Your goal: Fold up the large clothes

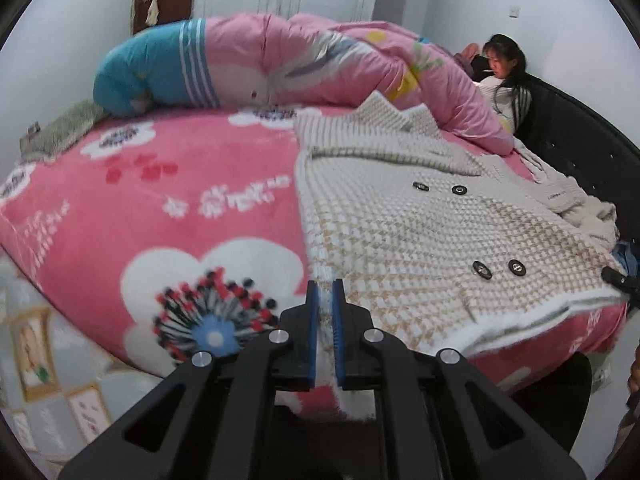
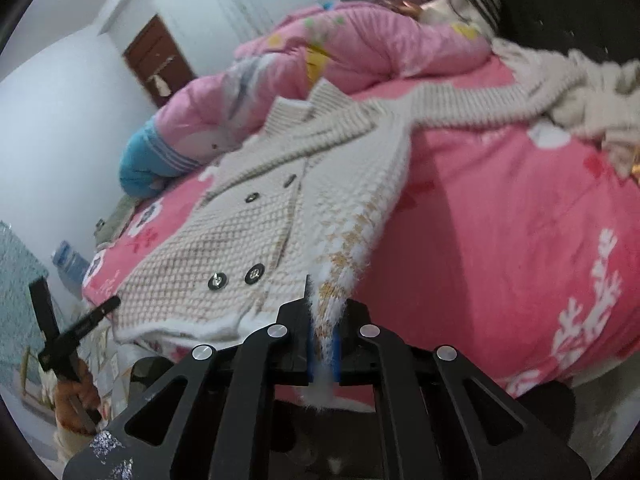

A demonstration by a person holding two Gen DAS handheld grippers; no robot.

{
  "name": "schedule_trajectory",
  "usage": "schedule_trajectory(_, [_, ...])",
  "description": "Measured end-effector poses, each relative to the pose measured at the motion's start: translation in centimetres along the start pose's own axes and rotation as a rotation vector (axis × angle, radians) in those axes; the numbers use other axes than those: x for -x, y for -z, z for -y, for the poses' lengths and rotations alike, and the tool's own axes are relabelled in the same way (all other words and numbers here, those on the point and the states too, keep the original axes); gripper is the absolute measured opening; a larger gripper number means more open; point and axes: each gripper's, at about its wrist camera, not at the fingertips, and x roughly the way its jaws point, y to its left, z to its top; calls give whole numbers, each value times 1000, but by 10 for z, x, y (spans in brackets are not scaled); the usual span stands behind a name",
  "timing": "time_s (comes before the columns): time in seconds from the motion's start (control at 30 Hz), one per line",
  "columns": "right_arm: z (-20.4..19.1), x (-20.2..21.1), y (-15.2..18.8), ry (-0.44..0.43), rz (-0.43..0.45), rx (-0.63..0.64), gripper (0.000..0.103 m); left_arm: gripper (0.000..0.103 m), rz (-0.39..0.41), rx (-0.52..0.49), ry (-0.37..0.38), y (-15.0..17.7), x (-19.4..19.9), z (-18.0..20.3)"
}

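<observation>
We see a big knitted coat [image 1: 404, 216] lying on the pink bed [image 1: 160, 208]. Our left hand-held gripper [image 1: 326, 292] is squeezed tight on its fuzzy bottom edge. Our right hand-held gripper [image 2: 325, 304] pinches the other bottom corner. One sleeve [image 2: 480, 100] is blurry, and its end is hidden in crumpled clothes.

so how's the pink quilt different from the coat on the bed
The quilt is bunched in a puffy heap along the far side of the bed; the coat lies spread fairly flat. The quilt is smooth pink fabric; the coat is cream woven check with dark buttons. Both rest on the pink flowered blanket.
</observation>
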Motion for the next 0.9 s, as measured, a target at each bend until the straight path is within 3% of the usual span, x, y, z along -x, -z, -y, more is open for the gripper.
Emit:
schedule_trajectory(0.1, [-5,18,14,-16,-32,1,4,6,-20,-27,4,4,18,-2])
schedule_trajectory(0.2, [0,21,34,-10,-102,-44,4,7,-106,-34,6,25,29,-7])
schedule_trajectory(0.33, [23,-4,62,42,-231,-111,6,9,-242,2,19,64,3,-11])
schedule_trajectory(0.37, [31,-18,70,70,-282,-116,12,10,-276,0,7,71,-8,-12])
schedule_trajectory(0.43, [42,-40,79,157,-380,-95,29,12,-341,-28,-91,87,-34,-16])
schedule_trajectory(0.47, [45,-46,80,203,-411,-77,46,19,-373,-35,-135,93,-44,-22])
schedule_trajectory(0.5, [46,-46,78,237,-417,-56,54,22,-394,-16,-145,96,-49,-29])
schedule_trajectory(0.53, [46,-43,73,254,-407,-34,54,27,-400,6,-138,96,-49,-35])
schedule_trajectory(0.67, [44,-31,39,248,-292,8,68,42,-316,59,-130,74,-39,-50])
schedule_trajectory(0.8, [38,-53,-2,238,-195,56,68,49,-212,41,-106,38,-41,-38])
schedule_trajectory(0.9, [33,-77,-22,188,-162,96,63,62,-140,11,-56,8,-53,-13])
